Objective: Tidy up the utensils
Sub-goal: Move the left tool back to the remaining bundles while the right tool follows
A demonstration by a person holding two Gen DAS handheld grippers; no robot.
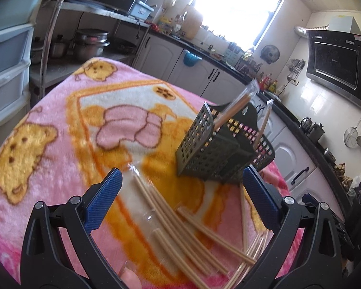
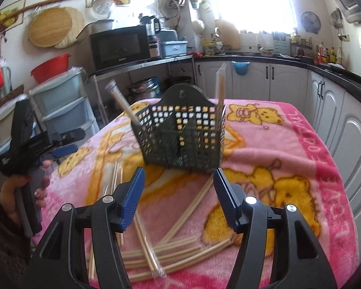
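On the blanket-covered surface (image 2: 288, 144), both tools gape, empty.
I see wrapped chopsticks (image 2: 180, 248) scattered before the dark basket (image 2: 180, 134), 2 pairs standing inside.

A fluffy pink cloth blanket with yellow bears (image 2: 288, 144) covers the surface. The dark green perforated plastic basket (image 2: 180, 139) looks matt; pale wooden chopsticks in glossy clear wrappers (image 1: 180, 226) look smooth.
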